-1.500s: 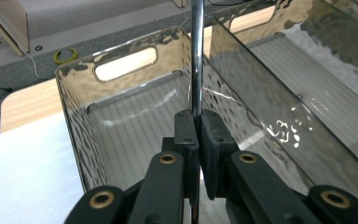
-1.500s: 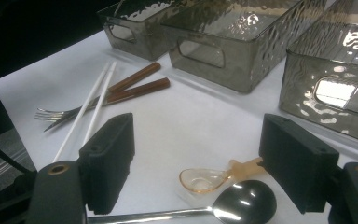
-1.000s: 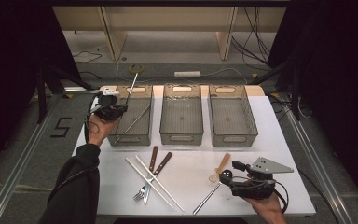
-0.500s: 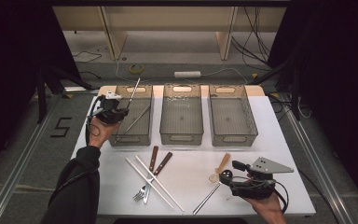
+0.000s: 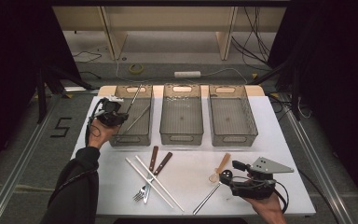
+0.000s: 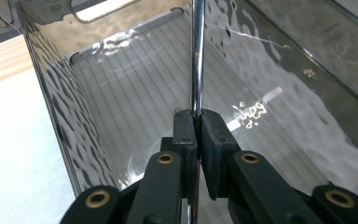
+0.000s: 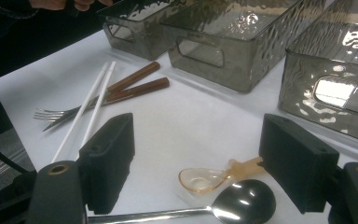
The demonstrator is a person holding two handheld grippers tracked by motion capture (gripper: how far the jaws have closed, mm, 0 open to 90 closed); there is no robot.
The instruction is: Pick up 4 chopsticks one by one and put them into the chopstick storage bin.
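My left gripper (image 5: 113, 114) hangs over the left edge of the left smoked plastic bin (image 5: 131, 141). It is shut on the handle of a long metal utensil (image 6: 196, 56), which slants up and away over the bin (image 5: 135, 96). Another metal utensil (image 5: 139, 118) lies slanted inside that bin. My right gripper (image 7: 200, 163) stands open just above the white table near the front right. An amber plastic spoon (image 7: 205, 178) and the bowl of a metal spoon (image 7: 244, 203) lie between and just ahead of its jaws, with nothing gripped.
Two more bins, the middle (image 5: 182, 138) and the right (image 5: 235, 139), stand in a row beside the left one. White chopsticks (image 5: 154, 182), a fork (image 5: 141, 192) and two brown-handled utensils (image 5: 158, 161) lie at the table's front centre.
My left gripper has come a little lower and nearer with the metal utensil, whose far end has dropped toward the left bin. The right gripper has stayed put.
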